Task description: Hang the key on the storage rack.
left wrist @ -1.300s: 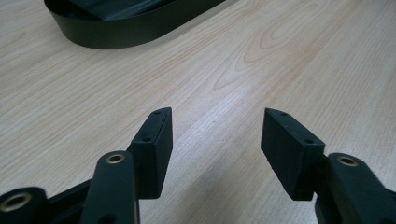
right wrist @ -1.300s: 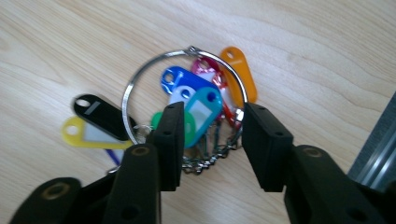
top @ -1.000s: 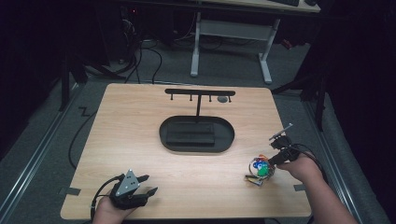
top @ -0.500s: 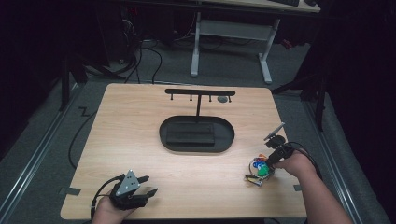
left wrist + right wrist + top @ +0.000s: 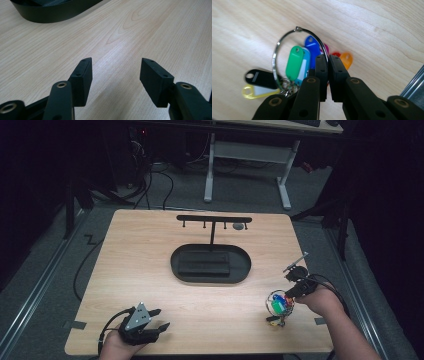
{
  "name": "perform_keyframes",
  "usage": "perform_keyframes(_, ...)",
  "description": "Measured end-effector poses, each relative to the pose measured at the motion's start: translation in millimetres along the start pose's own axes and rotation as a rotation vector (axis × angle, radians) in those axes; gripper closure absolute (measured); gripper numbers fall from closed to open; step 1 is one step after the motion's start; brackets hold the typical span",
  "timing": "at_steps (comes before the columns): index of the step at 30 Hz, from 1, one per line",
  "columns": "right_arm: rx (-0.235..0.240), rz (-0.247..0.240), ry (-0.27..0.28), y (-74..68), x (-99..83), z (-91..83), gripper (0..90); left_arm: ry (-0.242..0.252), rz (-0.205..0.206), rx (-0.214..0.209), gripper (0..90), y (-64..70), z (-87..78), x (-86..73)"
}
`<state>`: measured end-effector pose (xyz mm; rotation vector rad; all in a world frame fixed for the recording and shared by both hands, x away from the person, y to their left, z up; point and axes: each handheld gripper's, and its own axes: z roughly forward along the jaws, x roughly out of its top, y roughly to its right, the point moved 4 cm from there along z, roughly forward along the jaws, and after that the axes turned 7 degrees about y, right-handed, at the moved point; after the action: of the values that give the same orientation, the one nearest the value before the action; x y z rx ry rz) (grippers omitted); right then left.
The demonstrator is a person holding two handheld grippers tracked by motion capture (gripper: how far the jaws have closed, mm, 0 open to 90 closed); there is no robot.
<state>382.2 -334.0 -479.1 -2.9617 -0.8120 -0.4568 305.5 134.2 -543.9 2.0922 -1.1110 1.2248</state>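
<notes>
The right gripper [image 5: 327,62] is pinching the metal key ring [image 5: 277,51] carrying coloured key tags [image 5: 294,62]. The left gripper [image 5: 115,72] is resting spread apart on the wooden table [image 5: 155,32].

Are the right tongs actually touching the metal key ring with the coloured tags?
Touching. In the right gripper view the right tongs stand shut on the silver metal key ring, its wire pinched between the two black jaws.

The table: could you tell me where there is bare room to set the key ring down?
Bare wood lies left of the tray, and along the front of the table between the left gripper and the key ring. The middle back is crowded by the tray and its hook stand.
</notes>
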Motion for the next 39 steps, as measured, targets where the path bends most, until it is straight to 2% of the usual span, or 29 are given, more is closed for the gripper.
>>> perform_keyframes(2,-0.001,-0.004,0.002,-2.1,0.0,-2.7,87.1,0.0,0.002,-0.001,44.1,0.2,0.1,0.2)
perform_keyframes(5,0.002,-0.026,0.02,-13.6,1.5,-18.4,87.4,0.001,0.003,-0.006,44.2,0.8,0.1,0.9)
perform_keyframes(7,0.003,-0.032,0.026,-15.0,1.8,-20.9,87.5,0.002,0.004,-0.007,44.2,0.6,0.3,0.9)
perform_keyframes(8,0.0,-0.051,0.032,-18.6,2.9,-28.5,87.6,0.002,-0.001,-0.011,44.2,0.7,0.6,0.7)
perform_keyframes(12,-0.001,-0.056,0.048,-22.5,5.3,-39.9,87.7,0.001,-0.003,-0.014,44.1,0.5,0.3,0.8)
perform_keyframes(13,-0.004,-0.062,0.054,-24.9,6.8,-47.4,87.8,0.006,-0.005,-0.011,44.0,0.1,0.0,1.1)
perform_keyframes(24,0.0,-0.095,0.048,-36.9,13.4,-71.3,88.0,0.014,-0.008,-0.011,44.0,-0.9,-1.1,2.0)
perform_keyframes(25,0.004,-0.109,0.043,-39.9,15.9,-76.3,88.0,0.017,-0.009,-0.011,44.0,-0.9,-1.2,2.2)
perform_keyframes(39,-0.002,-0.14,0.053,-51.0,37.0,-109.1,88.0,0.029,-0.016,0.002,43.8,-2.7,-2.8,2.7)
